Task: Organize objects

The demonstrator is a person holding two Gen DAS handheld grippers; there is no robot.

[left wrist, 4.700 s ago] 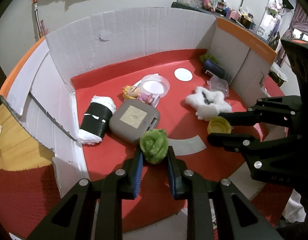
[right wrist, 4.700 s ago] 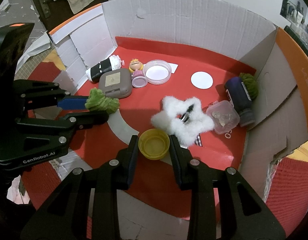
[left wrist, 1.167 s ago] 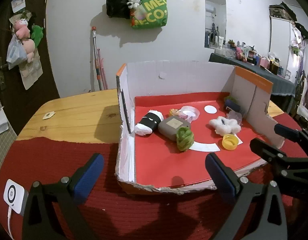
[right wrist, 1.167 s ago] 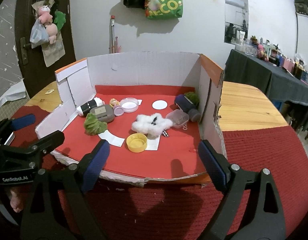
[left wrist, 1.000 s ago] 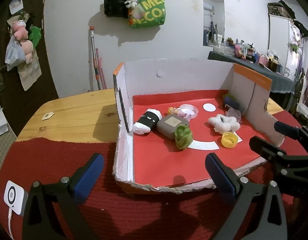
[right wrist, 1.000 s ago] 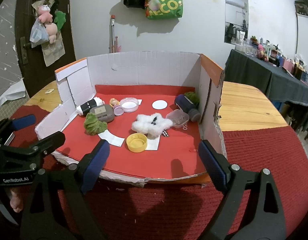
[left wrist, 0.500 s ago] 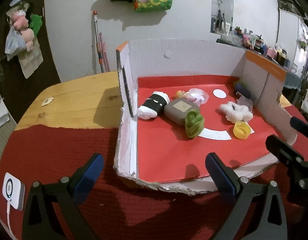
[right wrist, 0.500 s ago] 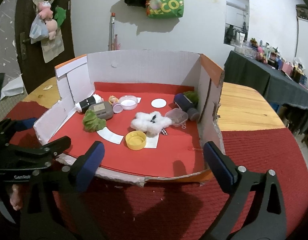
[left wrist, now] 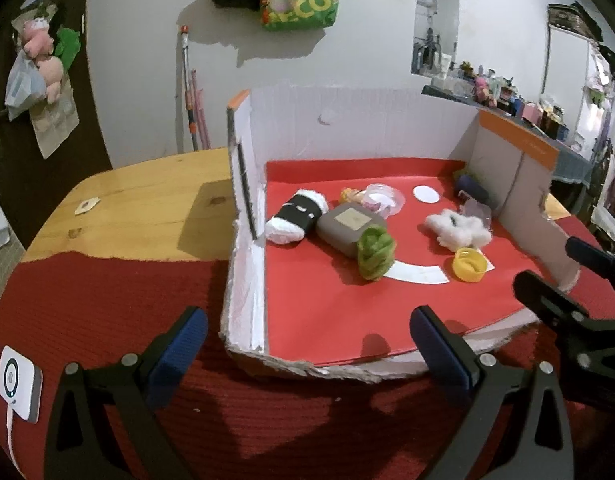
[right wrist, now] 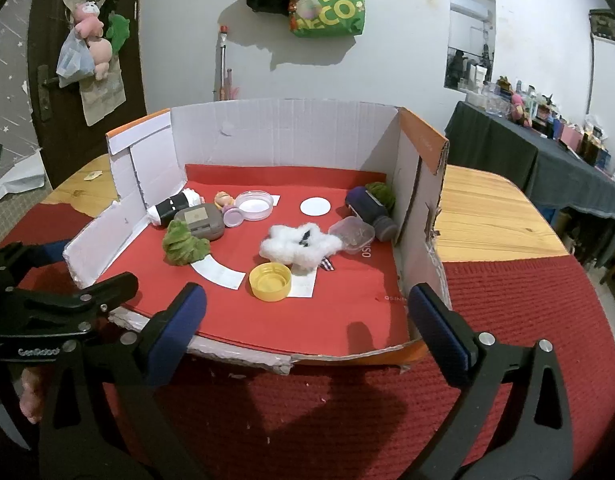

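left wrist view: the left claw hangs over the red mat in front of the cardboard box, its blue-padded fingers spread wide and holding nothing. inside the box, on the red floor, a green plush toy lies against a grey case, and a black-and-white roll sits just beside the left wall. a yellow cap lies open side up near the front, touching a white paper strip, with a white fluffy star just behind it. the right claw shows at the right edge, its fingers apart.

right wrist view: the right claw is also spread wide and empty, in front of the box's torn front edge. a clear round dish and a white disc lie toward the back; a small clear container and a dark bottle lie by the right wall. the box rests on a wooden bench.
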